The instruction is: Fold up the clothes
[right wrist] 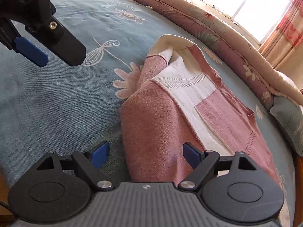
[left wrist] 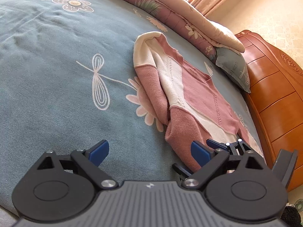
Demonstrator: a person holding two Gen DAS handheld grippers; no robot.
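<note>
On the bed (left wrist: 47, 94), in the left wrist view, the pink-and-cream sweater (left wrist: 198, 98) lies partly folded to the right, and the left gripper (left wrist: 149, 153) hangs spread and empty over bare sheet. In the right wrist view, the right gripper (right wrist: 145, 154) is spread above the sweater's near pink fold, gripping nothing. The next pinch should probably take both layers at the edge, so the fold stays square.

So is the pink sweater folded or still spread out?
Partly folded: the sweater has one sleeve laid over its front; it isn't a compact bundle.
</note>
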